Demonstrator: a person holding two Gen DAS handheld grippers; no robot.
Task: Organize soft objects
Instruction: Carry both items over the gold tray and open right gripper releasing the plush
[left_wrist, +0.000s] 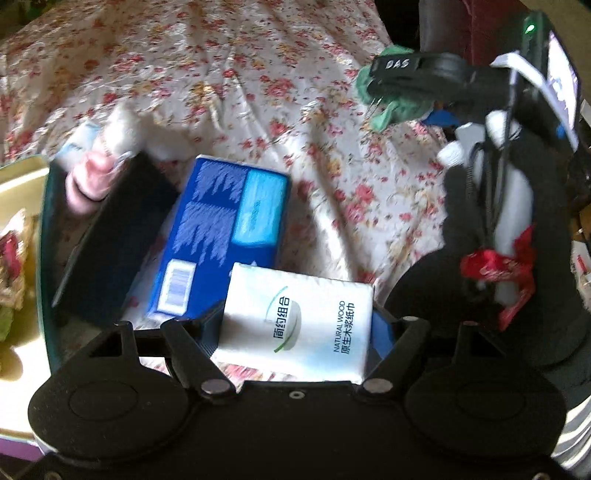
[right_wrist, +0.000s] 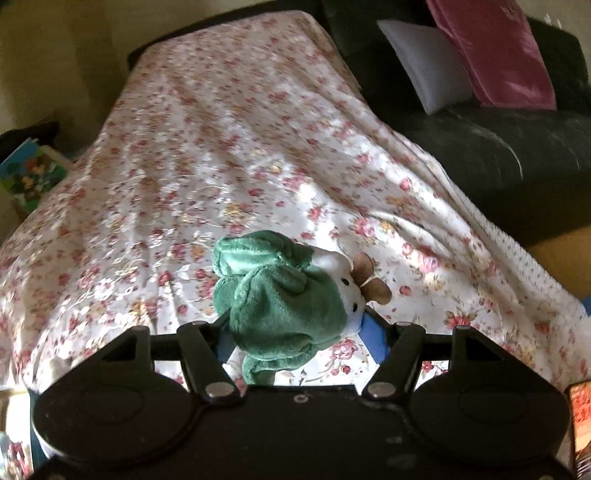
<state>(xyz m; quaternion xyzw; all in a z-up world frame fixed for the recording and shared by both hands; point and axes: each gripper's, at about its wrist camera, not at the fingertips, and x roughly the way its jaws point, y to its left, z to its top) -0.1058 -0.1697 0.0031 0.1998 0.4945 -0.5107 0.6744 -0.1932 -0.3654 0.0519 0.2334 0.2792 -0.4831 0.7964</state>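
My left gripper (left_wrist: 295, 328) is shut on a white tissue pack (left_wrist: 295, 317) printed "NATURAL WOOD", held above the floral bedsheet (left_wrist: 229, 74). Below it a blue tissue pack (left_wrist: 218, 236) lies beside the dark wall of a box (left_wrist: 110, 236). A blurred pink and white soft thing (left_wrist: 96, 173) sits at the box's far corner. In the right wrist view my right gripper (right_wrist: 297, 328) is shut on a green plush toy (right_wrist: 273, 291) with a white face and a brown bow, lifted over the sheet. The left wrist view shows that gripper (left_wrist: 384, 92) and the toy (left_wrist: 388, 110) at upper right.
A gloved hand (left_wrist: 491, 206) holds the right gripper's handle. A dark sofa (right_wrist: 498, 158) with a grey cushion (right_wrist: 424, 62) and a magenta cushion (right_wrist: 495, 51) borders the bed on the right. A colourful book (right_wrist: 29, 173) lies off the bed's left side.
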